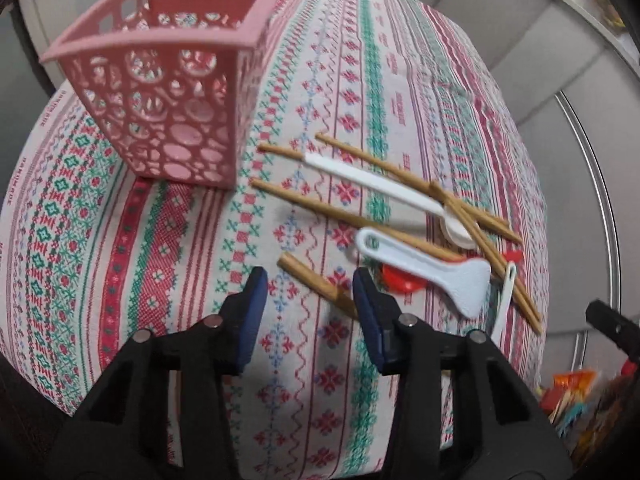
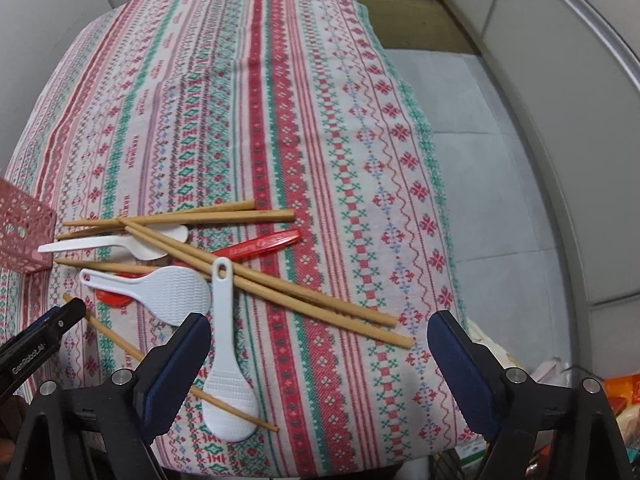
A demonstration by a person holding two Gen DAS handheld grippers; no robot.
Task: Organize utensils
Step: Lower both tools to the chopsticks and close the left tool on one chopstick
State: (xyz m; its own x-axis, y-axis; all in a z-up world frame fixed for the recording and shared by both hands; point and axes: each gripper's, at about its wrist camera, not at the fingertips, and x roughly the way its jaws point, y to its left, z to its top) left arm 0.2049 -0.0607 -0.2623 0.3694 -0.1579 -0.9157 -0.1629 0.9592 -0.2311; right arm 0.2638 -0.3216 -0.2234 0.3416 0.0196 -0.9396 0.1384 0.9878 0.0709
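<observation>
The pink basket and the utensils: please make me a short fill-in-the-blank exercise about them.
1. The pink basket stands upright and holds ____ utensils.
2. The chopsticks are made of ____.
3. Both claws, left claw and right claw, are ____ and hold nothing.
4. The red spoon lies partly ____ the chopsticks.

Missing words: no; wood; open; under

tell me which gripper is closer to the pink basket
Left. The left gripper hangs open just in front of the basket; the right gripper is off beyond the utensil pile.
</observation>
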